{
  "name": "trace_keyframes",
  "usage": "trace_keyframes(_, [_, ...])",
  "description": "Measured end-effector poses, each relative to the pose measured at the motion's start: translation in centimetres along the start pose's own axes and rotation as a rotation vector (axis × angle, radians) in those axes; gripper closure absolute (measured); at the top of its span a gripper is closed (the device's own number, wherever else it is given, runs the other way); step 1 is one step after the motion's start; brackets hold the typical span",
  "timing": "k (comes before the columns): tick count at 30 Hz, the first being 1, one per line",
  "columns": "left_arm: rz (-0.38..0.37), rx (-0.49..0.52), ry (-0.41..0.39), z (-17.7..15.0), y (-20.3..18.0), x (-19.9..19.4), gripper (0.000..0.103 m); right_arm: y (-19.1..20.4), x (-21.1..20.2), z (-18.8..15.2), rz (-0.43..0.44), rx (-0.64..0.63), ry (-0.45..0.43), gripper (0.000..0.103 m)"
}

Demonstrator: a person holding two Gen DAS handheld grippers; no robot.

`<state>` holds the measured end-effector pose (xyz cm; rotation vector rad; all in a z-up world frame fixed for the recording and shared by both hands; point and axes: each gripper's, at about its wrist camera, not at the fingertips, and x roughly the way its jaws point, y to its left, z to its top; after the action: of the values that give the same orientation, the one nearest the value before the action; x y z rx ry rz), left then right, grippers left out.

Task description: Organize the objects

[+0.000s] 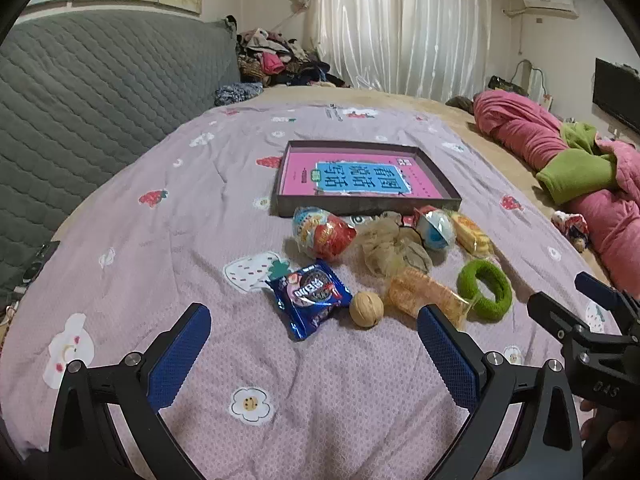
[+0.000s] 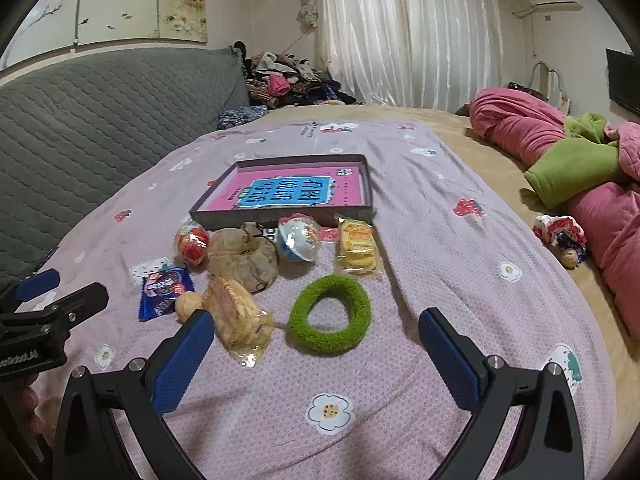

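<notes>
On a lilac bedspread lies a shallow dark tray [image 1: 360, 210] [image 2: 280, 218] holding a pink book [image 1: 352, 178]. In front of it sit a blue cookie packet [image 1: 308, 304] [image 2: 164, 292], a walnut [image 1: 366, 309], a red egg-shaped snack [image 1: 324, 234] [image 2: 192, 246], a beige scrunchie [image 1: 390, 250] [image 2: 244, 256], a blue-white ball [image 1: 436, 230] [image 2: 298, 242], two yellow cracker packs [image 1: 424, 294] [image 2: 356, 248], and a green hair ring [image 1: 484, 290] [image 2: 330, 312]. My left gripper [image 1: 314, 340] is open, short of the packet and walnut. My right gripper [image 2: 316, 340] is open just before the green ring.
A grey quilted headboard [image 1: 100, 112] rises at the left. Pink and green bedding [image 1: 580, 168] is heaped at the right, with a small doll [image 2: 562, 238] beside it. Clothes pile up at the back by white curtains [image 2: 400, 32]. A remote [image 1: 40, 260] lies at the left edge.
</notes>
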<state>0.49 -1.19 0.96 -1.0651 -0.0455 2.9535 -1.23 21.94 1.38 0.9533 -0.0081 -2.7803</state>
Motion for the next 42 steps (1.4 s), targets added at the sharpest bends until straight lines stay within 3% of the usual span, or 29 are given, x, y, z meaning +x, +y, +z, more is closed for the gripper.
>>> trace_keyframes(9, [-0.030,-0.001,-0.025,0.7,1.0,-0.7,0.000,1.1,-0.9,0.4,-0.007,-0.074,-0.026,0.000])
trace_keyframes(16, [-0.038,-0.001,-0.027,3.6,2.3,0.7,0.000,1.9,-0.4,2.4,-0.009,-0.119,-0.014,0.000])
trace_keyframes(26, [-0.051,0.022,0.083,4.9,3.0,5.4,0.000,4.7,1.0,4.5,-0.028,-0.259,-0.003,0.000])
trace_keyframes(42, [-0.048,0.050,0.212,3.4,2.2,11.2,0.001,8.4,6.0,1.1,-0.004,-0.437,0.125,0.000])
